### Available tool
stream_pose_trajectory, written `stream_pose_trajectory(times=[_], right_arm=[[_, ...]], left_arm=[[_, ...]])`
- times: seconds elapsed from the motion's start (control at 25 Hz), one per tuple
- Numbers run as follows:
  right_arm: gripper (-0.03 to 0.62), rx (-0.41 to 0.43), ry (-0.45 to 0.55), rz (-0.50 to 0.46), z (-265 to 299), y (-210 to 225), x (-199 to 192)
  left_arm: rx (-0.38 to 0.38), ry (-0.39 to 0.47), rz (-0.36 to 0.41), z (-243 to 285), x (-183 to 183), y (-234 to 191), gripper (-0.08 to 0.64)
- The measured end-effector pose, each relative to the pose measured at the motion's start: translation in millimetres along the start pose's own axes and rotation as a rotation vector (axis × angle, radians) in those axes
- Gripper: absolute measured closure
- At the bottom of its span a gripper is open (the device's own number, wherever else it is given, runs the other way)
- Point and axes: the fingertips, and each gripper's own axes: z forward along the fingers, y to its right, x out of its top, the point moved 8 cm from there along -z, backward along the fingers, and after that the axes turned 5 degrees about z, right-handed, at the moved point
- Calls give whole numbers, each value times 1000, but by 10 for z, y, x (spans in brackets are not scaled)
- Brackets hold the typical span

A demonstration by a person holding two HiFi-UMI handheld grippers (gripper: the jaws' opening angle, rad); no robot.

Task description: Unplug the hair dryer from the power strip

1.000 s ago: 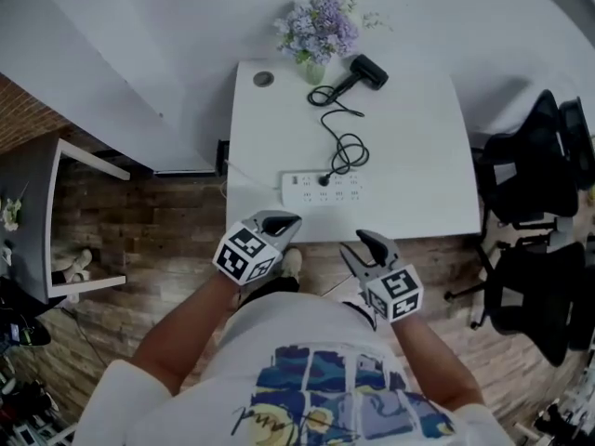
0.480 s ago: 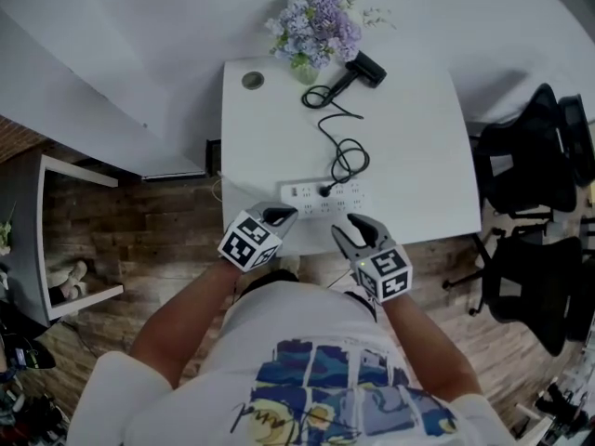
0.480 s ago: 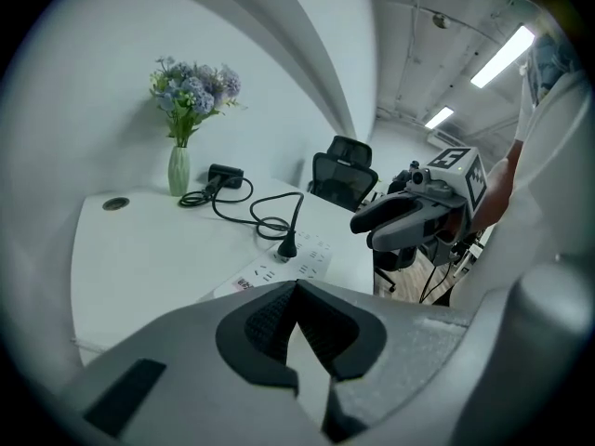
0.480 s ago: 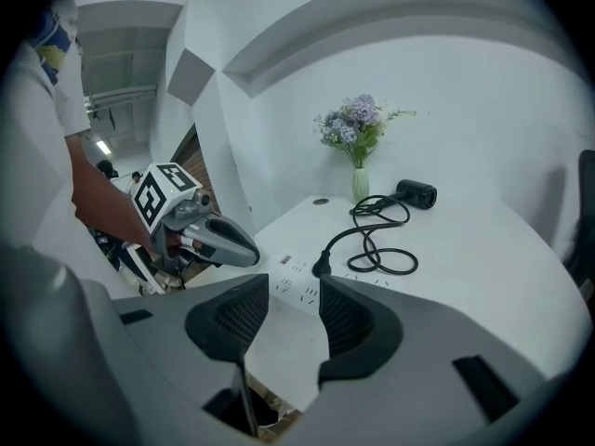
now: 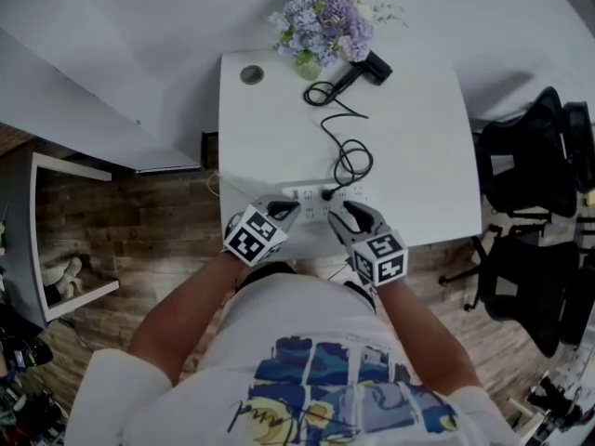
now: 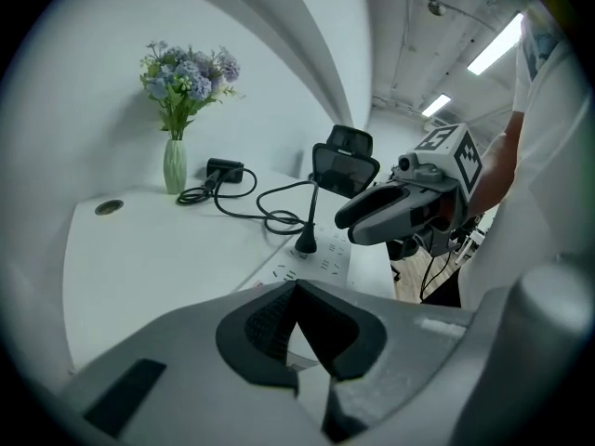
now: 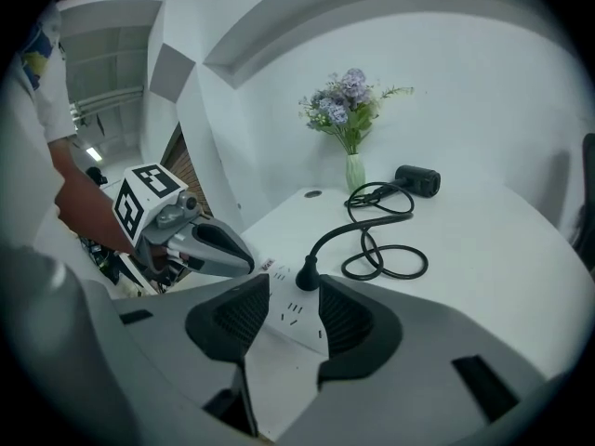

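Observation:
A white power strip (image 5: pixel 316 196) lies near the table's front edge, with a black plug (image 5: pixel 327 192) standing in it. The black cord (image 5: pixel 346 151) loops back to the black hair dryer (image 5: pixel 371 66) beside the vase. My left gripper (image 5: pixel 286 211) hovers over the strip's left end; its jaws meet at the tips with nothing between them (image 6: pixel 296 286). My right gripper (image 5: pixel 350 213) hangs over the strip's right part, open, just short of the plug (image 7: pixel 305 274). Between its pads (image 7: pixel 292 291) shows only the strip (image 7: pixel 284 321).
A vase of purple flowers (image 5: pixel 323 21) stands at the table's back edge. A round cable hole (image 5: pixel 251 74) is at the back left corner. Black office chairs (image 5: pixel 535 184) stand to the right, and a small side table (image 5: pixel 56 240) on the wooden floor at left.
Both grippers have moved forward and down from the table's near edge to over the power strip. The plug and cord have not moved.

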Motion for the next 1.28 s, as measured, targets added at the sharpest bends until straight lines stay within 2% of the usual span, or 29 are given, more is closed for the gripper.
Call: stream_pose_trajectory(times=[0.52,0.76,1.28], right_arm=[[434,-10,-16,81,310,136,39],[442,-16,-17,83,401,143,61],[508,-52,1,83,453,135,102]], left_arm=[[-13,-36,24,89,-76,-74,560],[-24,-21,40,89,-92,-72,560],[-52,5,52,79,-108,-90,560]])
